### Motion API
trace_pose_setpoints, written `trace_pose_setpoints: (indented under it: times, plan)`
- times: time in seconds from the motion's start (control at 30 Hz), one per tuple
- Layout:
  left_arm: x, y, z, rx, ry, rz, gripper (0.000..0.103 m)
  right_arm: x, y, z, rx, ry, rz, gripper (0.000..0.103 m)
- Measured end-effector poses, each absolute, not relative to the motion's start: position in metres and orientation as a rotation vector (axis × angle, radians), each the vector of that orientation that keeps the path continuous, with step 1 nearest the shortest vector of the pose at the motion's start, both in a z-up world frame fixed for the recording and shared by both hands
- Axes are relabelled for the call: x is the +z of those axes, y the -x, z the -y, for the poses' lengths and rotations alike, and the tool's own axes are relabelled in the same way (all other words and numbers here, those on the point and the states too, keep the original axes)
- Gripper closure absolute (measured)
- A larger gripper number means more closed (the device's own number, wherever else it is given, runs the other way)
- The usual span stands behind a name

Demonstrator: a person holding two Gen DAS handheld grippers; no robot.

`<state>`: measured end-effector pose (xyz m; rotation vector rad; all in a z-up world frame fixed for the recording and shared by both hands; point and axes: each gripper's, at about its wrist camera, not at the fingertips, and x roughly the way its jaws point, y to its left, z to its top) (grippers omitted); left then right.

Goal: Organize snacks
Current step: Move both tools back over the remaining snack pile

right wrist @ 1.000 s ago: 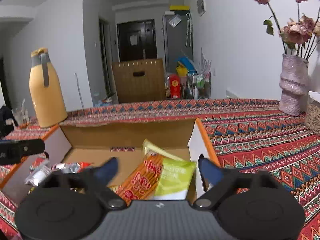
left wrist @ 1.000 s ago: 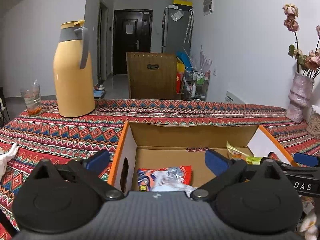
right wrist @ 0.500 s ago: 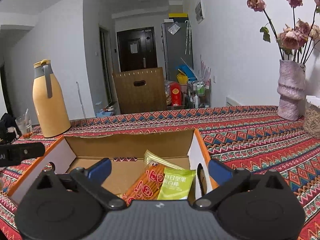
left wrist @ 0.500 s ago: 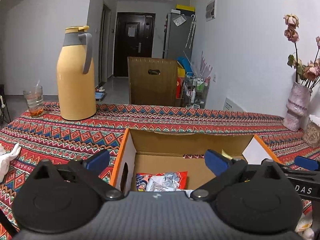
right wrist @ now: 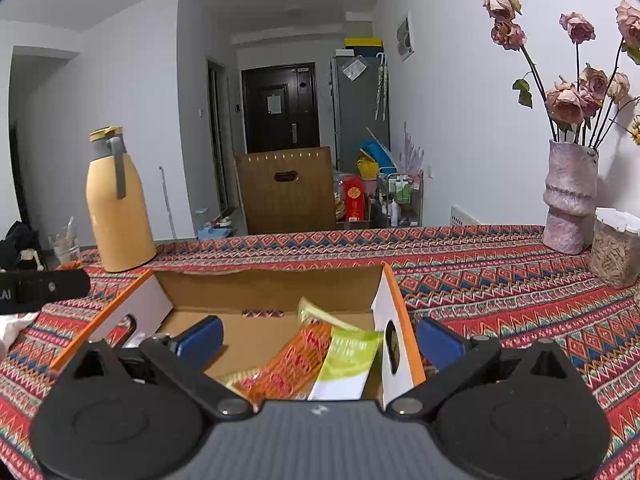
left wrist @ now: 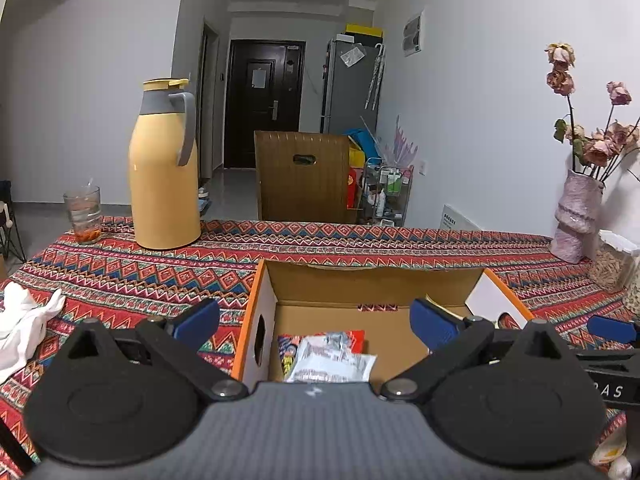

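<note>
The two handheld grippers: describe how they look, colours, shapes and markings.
The left gripper and the right gripper look alike: a ribbed dark grey body, two round black discs, black linkage arms with silver pivot pins, and blue finger pads. White letters show on the side of the right gripper in the left view.

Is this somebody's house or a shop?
Most likely somebody's house: a table with a patterned cloth, a yellow thermos jug, a vase of dried roses, and a front door down the hallway.

Between the jaws an orange-edged brown cardboard box (right wrist: 276,292) is showing red, silver, orange and green snack packets (right wrist: 348,356), sitting on a red zigzag-patterned tablecloth (right wrist: 500,280).
</note>
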<state>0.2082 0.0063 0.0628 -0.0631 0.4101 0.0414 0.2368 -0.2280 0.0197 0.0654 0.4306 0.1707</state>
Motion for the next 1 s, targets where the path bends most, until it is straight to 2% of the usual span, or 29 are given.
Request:
trace_pose_setpoints:
  times: [1.0]
  plan:
    - [0.01,-0.09,-0.021,0.023,0.059,-0.523,0.0,-0.033,-0.114,0.209,0.287,0.005,-0.617,0.0]
